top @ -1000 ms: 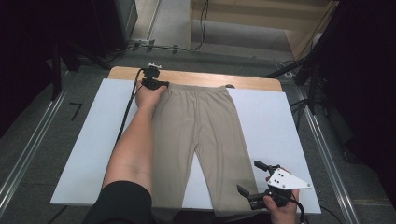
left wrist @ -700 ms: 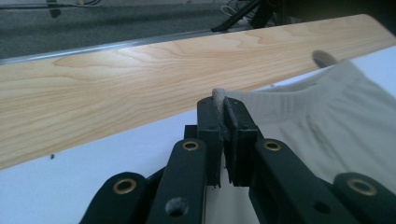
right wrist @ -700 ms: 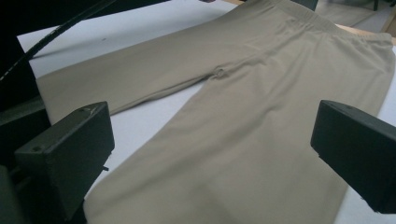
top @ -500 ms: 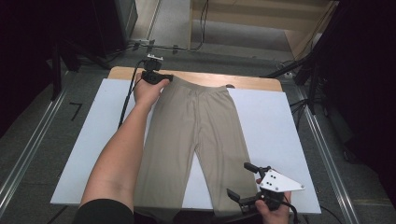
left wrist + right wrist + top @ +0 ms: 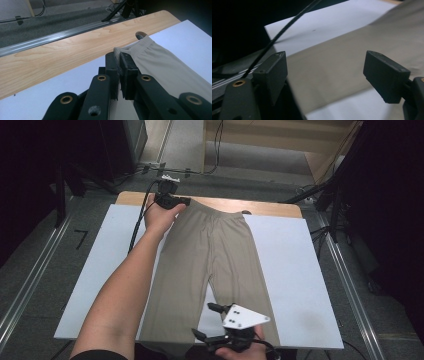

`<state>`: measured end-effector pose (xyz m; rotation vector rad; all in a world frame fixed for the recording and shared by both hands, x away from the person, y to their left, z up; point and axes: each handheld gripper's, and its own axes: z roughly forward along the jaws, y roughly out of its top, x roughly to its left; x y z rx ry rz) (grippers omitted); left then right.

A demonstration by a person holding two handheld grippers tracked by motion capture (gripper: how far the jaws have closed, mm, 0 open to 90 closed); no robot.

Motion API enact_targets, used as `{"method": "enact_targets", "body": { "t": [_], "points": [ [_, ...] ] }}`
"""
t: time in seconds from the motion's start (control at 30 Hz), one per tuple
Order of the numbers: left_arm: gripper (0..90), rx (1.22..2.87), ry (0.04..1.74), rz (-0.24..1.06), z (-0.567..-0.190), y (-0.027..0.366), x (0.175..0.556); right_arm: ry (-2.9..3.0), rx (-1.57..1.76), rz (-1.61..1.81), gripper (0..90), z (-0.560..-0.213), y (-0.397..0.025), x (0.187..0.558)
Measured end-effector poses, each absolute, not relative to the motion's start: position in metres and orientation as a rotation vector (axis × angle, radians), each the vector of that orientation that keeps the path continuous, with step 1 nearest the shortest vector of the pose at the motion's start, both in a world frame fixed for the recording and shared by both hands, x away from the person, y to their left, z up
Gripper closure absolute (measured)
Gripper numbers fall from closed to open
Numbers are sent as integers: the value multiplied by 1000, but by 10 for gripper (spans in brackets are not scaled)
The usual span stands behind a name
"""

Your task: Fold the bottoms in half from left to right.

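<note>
Beige trousers lie flat on the white sheet covering the wooden counter, waistband at the far edge, both legs running back toward you. Your left hand-held gripper sits at the far left corner of the waistband; in the left gripper view its jaws are pressed together on a fold of the waistband, pinching the elastic hem between the two black pads, with the light wood of the counter just beyond. Your left forearm stretches across the left trouser leg to reach it, and the black cable trails back over the sheet beside the arm. Your right hand-held gripper, topped by its grey three-cornered plate, hovers at the near edge of the sheet by the cuff of the right leg; in the right gripper view its jaws stand spread wide with nothing between them, the beige fabric lying below and beyond the gap, and a strip of white sheet near the lower edge
</note>
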<state>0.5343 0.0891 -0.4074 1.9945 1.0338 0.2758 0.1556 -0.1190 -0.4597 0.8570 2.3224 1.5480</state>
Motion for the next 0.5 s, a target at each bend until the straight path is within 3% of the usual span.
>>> {"method": "enact_targets", "body": {
  "t": [0.03, 0.17, 0.5],
  "points": [
    [868, 2001, 1031, 281, -407, 88, 533, 2351, 847, 1517, 300, -463, -97, 156],
    [868, 2017, 1030, 284, -407, 85, 531, 2388, 865, 1441, 397, -471, -62, 159],
    [867, 2029, 1015, 291, -406, 87, 525, 2467, 887, 1375, 472, -495, 8, 171]
  ]
}}
